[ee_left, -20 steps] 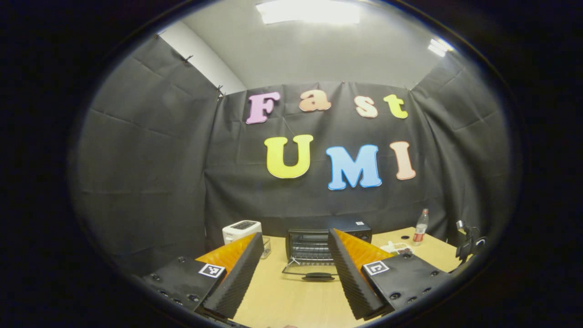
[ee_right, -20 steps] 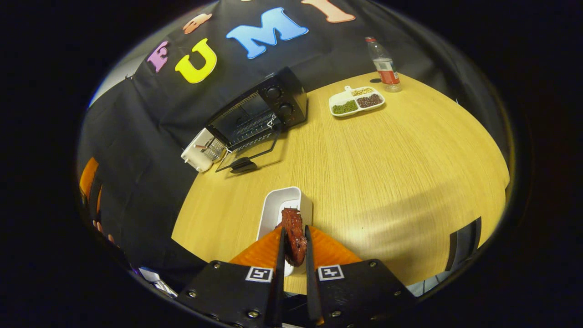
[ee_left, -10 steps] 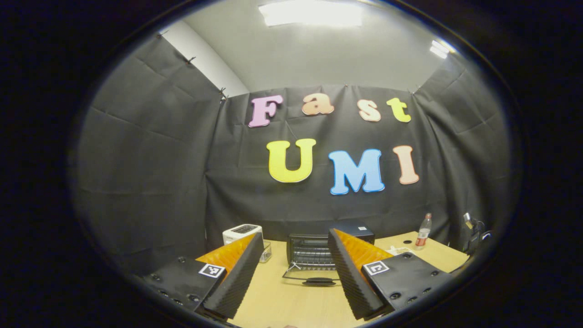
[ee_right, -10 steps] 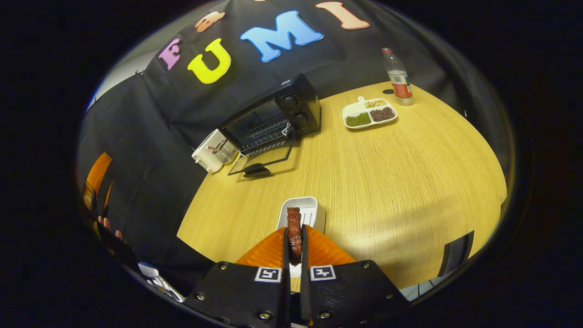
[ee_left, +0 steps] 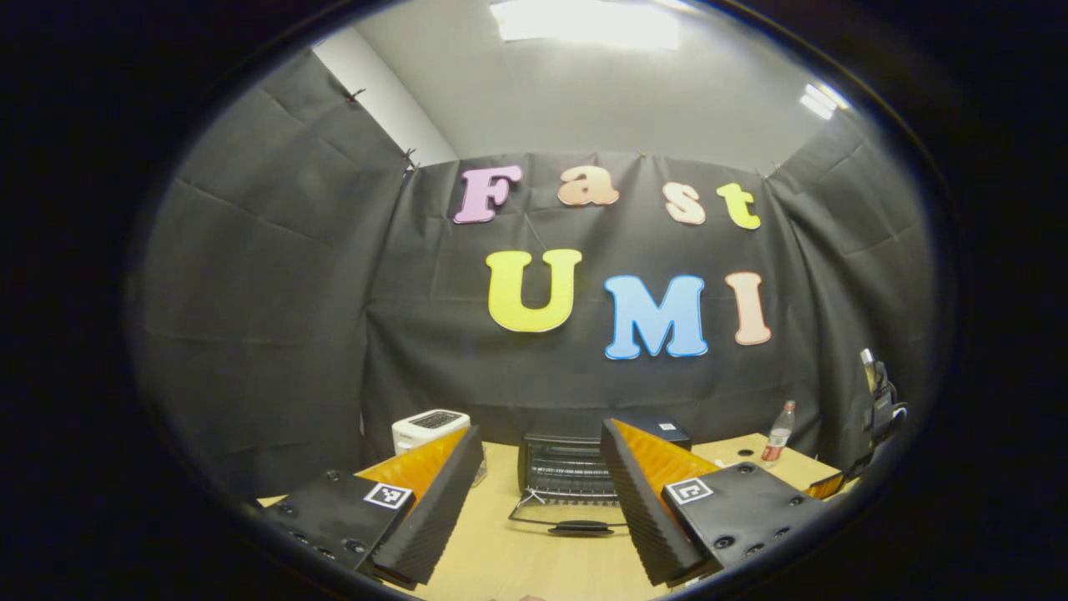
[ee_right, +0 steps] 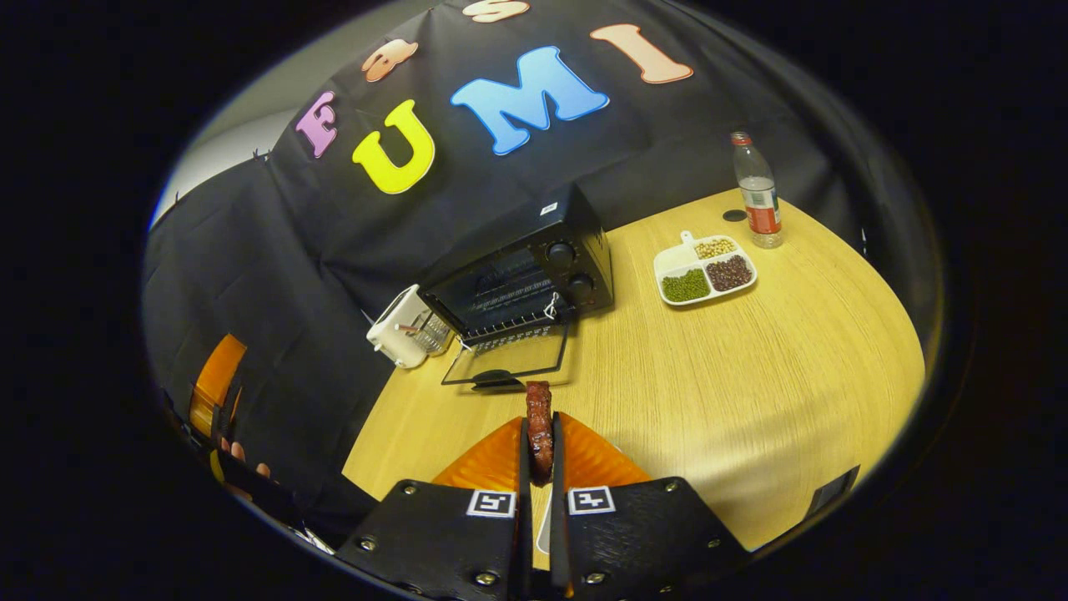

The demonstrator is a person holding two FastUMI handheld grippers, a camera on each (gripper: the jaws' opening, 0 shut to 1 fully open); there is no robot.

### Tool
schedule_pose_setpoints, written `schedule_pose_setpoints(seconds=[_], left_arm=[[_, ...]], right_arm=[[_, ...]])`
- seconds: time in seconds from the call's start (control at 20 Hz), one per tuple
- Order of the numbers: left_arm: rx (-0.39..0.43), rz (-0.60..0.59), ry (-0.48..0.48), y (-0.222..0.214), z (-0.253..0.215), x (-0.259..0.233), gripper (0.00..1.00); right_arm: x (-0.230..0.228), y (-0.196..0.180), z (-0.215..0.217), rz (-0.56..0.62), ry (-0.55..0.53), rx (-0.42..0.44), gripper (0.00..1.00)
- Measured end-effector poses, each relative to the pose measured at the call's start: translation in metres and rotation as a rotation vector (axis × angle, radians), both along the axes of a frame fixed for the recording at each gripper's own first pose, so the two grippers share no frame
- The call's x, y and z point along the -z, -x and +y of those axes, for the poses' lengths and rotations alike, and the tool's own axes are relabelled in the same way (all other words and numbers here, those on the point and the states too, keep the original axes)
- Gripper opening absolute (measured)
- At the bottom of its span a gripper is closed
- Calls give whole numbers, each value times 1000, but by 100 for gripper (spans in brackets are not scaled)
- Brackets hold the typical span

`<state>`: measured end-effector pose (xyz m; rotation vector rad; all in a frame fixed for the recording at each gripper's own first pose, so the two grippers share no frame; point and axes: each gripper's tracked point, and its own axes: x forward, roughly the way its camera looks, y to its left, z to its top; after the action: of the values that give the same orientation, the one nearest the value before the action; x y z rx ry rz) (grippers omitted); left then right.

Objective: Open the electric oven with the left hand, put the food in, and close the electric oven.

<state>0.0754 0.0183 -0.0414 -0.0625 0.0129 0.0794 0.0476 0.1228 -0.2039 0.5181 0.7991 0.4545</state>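
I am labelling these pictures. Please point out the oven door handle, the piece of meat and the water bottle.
oven door handle [ee_right: 494, 381]: right gripper view, middle of the dark grip.
piece of meat [ee_right: 539, 416]: right gripper view, part above the fingers.
water bottle [ee_right: 758, 196]: right gripper view, the label.

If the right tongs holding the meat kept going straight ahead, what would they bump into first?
Probably the oven's open door. The right tongs, shut on the meat, point at it lying flat on the table, with the oven just behind. Depth is hard to judge; they might pass above it.
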Motion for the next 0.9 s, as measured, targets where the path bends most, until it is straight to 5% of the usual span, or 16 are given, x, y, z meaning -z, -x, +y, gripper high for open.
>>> schedule_pose_setpoints(seconds=[0.9], left_arm=[[-22,23,-15,-70,96,28,94]], right_arm=[[-3,-118,125,-61,-111,68,9]])
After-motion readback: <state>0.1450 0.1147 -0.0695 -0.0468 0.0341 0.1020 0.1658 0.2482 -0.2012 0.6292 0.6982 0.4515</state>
